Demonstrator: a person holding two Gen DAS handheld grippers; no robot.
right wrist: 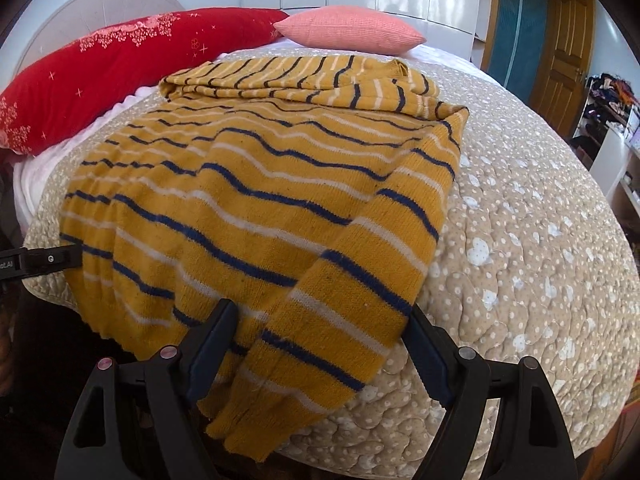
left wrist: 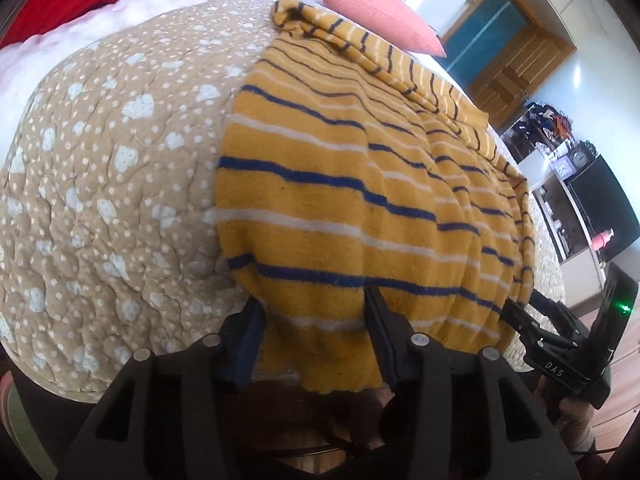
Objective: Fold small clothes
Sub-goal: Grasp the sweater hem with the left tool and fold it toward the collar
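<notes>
The left gripper [left wrist: 316, 320] was spread wide, its two dark fingers straddling the near hem of a sweater [left wrist: 360, 184] without pinching it. One finger sat on the bedcover just beside the sweater's left edge; the other rested against the knit near the middle of the hem.

The right gripper [right wrist: 320, 336] was also spread wide, unclenched. Its fingers stood on either side of a sleeve [right wrist: 328, 320] that lay folded diagonally across the sweater's front and hung toward the near edge of the bed. In the left wrist view, the right gripper appeared at the sweater's right corner, its tips touching the fabric there; from that angle its grip could not be judged.

The sweater was mustard yellow with navy and white stripes. It lay flat on the bedcover [right wrist: 520, 260], a tan quilt dotted with white, with its hem at the near edge and its upper part bunched in folds toward the pillows.

Beyond it sat a red pillow [right wrist: 100, 72] on the left and a pink pillow [right wrist: 352, 28] toward the centre. A wooden door [right wrist: 564, 52] stood at the right, with cluttered shelves [right wrist: 612, 120] nearby.
</notes>
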